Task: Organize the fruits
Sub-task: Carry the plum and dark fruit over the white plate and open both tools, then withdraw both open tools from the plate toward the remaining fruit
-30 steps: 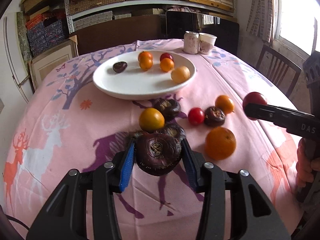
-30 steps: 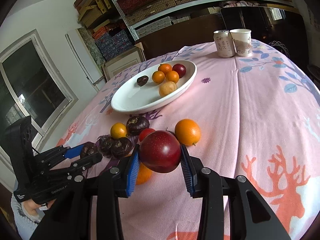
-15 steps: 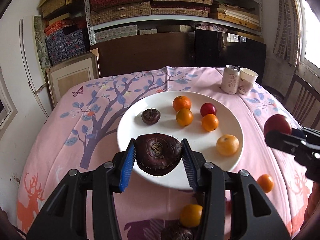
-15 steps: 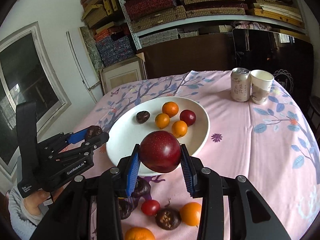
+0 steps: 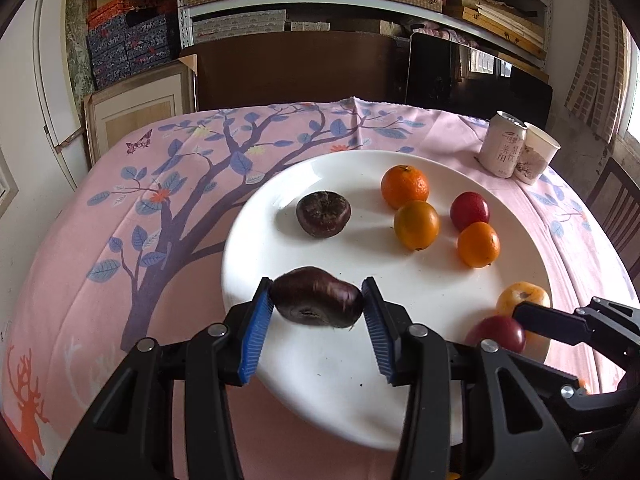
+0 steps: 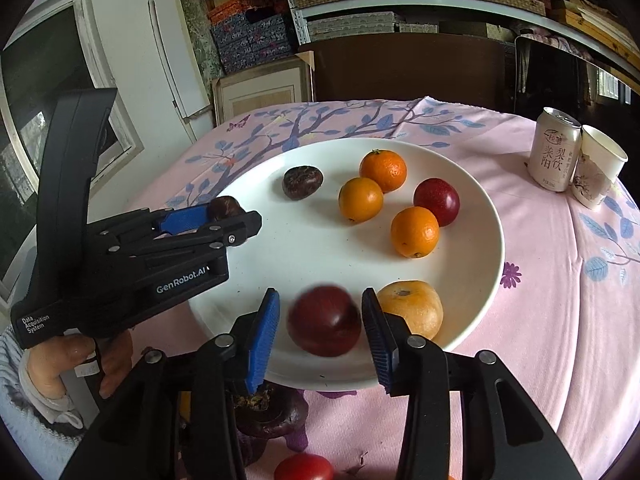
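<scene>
Fruits gathered on white plate [image 5: 256, 220] atop pink tablecloth [image 5: 120, 240]: dark brown fruit [image 5: 323, 214], three oranges [image 5: 405, 186], small red plum [image 5: 469, 211], yellowish fruit [image 6: 412, 309] near front rim. Left gripper [image 5: 318, 312] clamped on flattened dark chestnut-like fruit [image 5: 317, 303], above plate's near-left part. Right gripper [image 6: 320, 326] opening, blue pads [image 6: 264, 330] clear of blurred red plum [image 6: 324, 320] between them over plate's front edge; can [image 6: 554, 150] and paper cup [image 6: 598, 170] far right.
</scene>
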### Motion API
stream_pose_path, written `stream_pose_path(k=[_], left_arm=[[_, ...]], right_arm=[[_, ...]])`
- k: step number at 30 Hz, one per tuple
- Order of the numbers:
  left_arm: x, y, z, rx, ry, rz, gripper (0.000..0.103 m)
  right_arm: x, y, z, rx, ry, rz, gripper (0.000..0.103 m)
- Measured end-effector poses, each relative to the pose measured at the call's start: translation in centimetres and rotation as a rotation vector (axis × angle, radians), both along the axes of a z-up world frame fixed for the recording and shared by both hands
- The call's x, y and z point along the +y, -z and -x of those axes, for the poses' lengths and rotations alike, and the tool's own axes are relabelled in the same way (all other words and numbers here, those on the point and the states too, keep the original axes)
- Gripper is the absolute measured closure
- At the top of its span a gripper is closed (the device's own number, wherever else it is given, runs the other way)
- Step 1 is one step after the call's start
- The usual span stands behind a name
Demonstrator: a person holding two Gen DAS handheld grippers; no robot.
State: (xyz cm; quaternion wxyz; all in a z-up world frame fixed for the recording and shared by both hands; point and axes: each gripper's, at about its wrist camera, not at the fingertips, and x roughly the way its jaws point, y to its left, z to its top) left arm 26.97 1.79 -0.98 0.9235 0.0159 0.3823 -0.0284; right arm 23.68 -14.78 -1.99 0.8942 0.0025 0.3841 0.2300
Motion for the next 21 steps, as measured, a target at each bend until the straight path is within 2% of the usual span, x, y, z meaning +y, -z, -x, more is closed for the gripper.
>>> stream_pose_path(k=[2,12,15,21], left_arm=[[-0.1,-0.2,0.2,-0.017,-0.010,-0.019,0.053],[-0.6,-3.0,4.6,-0.110,-0.003,-0.052,0.053],[-0.8,-3.1,6.6,-0.125,-0.005,-0.063,0.046],[-0.4,-2.1,10.2,-0.117,-0.013,-0.063,0.045]], right_arm=[[-0.1,-0.3,0.3,-0.006,0.002,-0.006,0.049],[-2.6,-4.4,3.6,-0.113,0.047,-0.077,0.049],[-3.5,-4.7,4.8,-0.120,0.056,-0.106,0.049],[-5.5,-3.9,7.9,-0.116,0.084,-0.155,0.049]])
